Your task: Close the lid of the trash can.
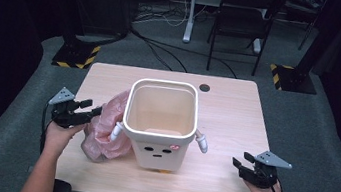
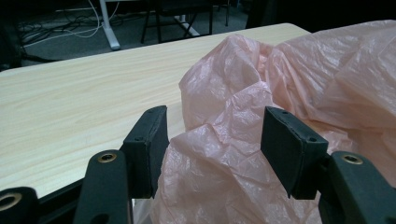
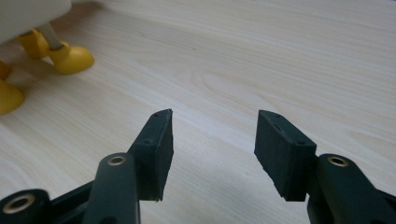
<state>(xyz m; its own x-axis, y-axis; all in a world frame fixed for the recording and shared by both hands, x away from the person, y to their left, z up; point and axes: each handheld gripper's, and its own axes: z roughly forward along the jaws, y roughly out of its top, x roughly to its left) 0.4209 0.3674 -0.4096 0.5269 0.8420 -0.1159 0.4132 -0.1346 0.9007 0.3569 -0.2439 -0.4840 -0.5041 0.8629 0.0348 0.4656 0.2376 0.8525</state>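
2 claws in play, both with jaws spread. Left claw (image 1: 89, 111) sits at the near left of the table (image 1: 236, 115), jaws apart around a fold of the pink plastic bag (image 1: 106, 127); in the left gripper view the crumpled film (image 2: 243, 140) bulges up between the 2 pads, touching the left pad at least, but nothing is pinched yet. My read: it is lined up for a grab on the bag's loose top.

Bag lies slumped on the table, pressed against the left side of the white bin (image 1: 159, 122), partly behind the bin's stubby left arm. It is bunched, not opened out, so an edge has to be found before it can line anything.

Bin stands upright mid-table, mouth up, looking bare inside, cartoon face toward the person, small yellow feet (image 3: 70, 57) under it. Placed centrally, likely so both hands can reach its rim.

Right claw (image 1: 238, 166) hovers low at the near right, well apart from the bin, jaws gaping over bare wood and holding nothing. Looks parked, probably waiting to take the bag's other side.

Risk as I judge it: thin film slips or tears if pinched on 1 layer.
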